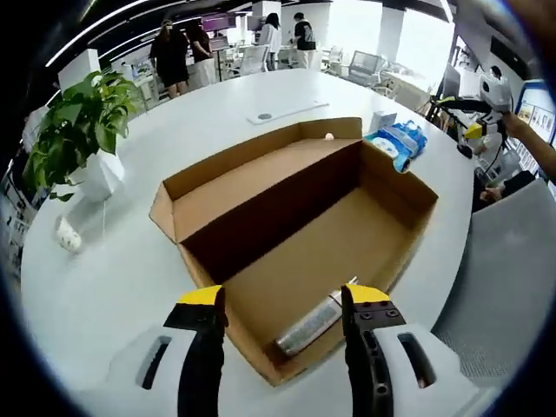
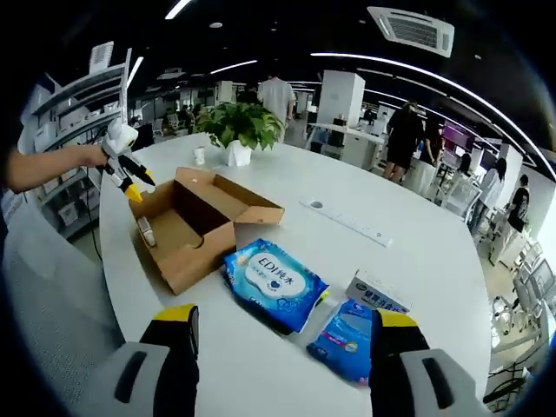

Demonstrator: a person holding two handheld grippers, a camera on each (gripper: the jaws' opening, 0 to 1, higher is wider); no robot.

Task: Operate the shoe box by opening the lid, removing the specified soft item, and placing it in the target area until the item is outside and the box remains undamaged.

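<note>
Shoe box (image 1: 295,234) is open, lid flap folded back toward the plant side, sitting near the desk (image 1: 104,287) edge closest to me. No tears or crushed walls that I can see. Inside, at the near end, one silvery wrapped item (image 1: 310,327) lies on the box floor; can't tell what it is.

Two blue soft packs are outside the box already: the large wipes pack (image 2: 274,282) lies just beside the box's end wall, the smaller blue pack (image 2: 347,339) near it toward my right tongs. A small white carton (image 2: 376,293) lies just behind the smaller pack.

My read: lid step done, soft item looks to be out on the desk. Left to confirm: whether that spot is the target area, not marked in either view.

Left tongs (image 1: 282,300) wide, empty, hovering over the box's near end. Right tongs (image 2: 282,323) wide, empty, above the blue packs.

Potted plant (image 1: 78,122) at the far desk edge, well apart from the box.
</note>
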